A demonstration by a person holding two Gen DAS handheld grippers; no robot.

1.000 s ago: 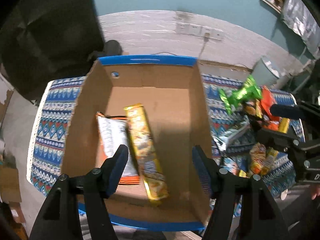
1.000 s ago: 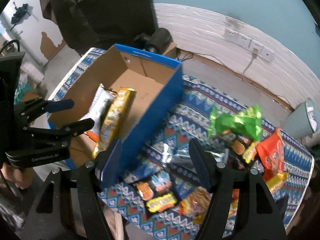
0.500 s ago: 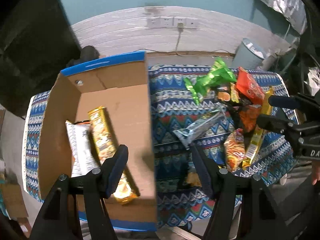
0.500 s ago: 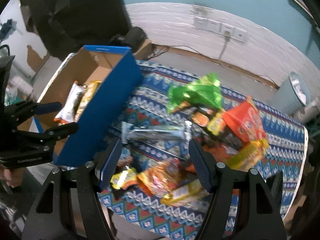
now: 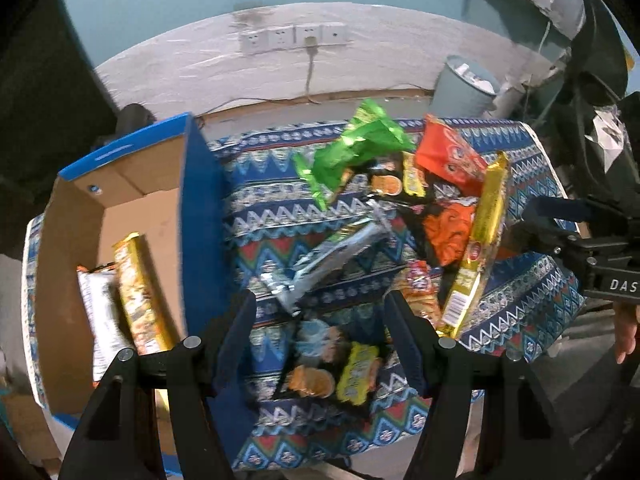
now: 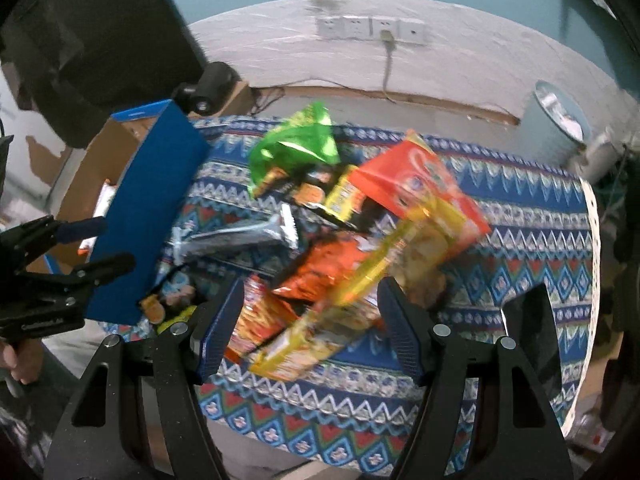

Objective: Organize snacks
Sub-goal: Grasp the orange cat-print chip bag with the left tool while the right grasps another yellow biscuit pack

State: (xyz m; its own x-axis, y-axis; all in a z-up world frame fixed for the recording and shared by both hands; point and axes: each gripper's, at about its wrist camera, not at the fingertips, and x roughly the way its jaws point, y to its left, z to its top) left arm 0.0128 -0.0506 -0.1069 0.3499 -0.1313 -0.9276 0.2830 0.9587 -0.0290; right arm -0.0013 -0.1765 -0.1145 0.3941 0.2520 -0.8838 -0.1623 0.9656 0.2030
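A cardboard box with blue outer walls (image 5: 204, 220) stands on the left of the patterned cloth and holds a white packet (image 5: 100, 312) and a gold bar (image 5: 138, 296). To its right lies a pile of snacks: a green bag (image 5: 352, 148), a red-orange bag (image 5: 448, 156), a long yellow bar (image 5: 480, 240), a silver bar (image 5: 332, 256). My left gripper (image 5: 322, 336) hangs open and empty over a dark cartoon packet (image 5: 332, 364) at the front edge. My right gripper (image 6: 312, 320) is open and empty above the long yellow bar (image 6: 340, 304) and an orange packet (image 6: 320, 268). The box (image 6: 148, 216) sits far left.
A grey waste bin (image 5: 464, 88) stands on the floor behind the table's right end. Wall sockets (image 5: 292, 38) with a plugged cable are on the far wall. A black device (image 6: 208, 84) sits behind the box. The cloth (image 6: 532, 232) right of the pile is bare.
Both grippers have moved right, from over the box to over the snack pile, and have rolled a little. Their jaws have kept the same opening and hold nothing.
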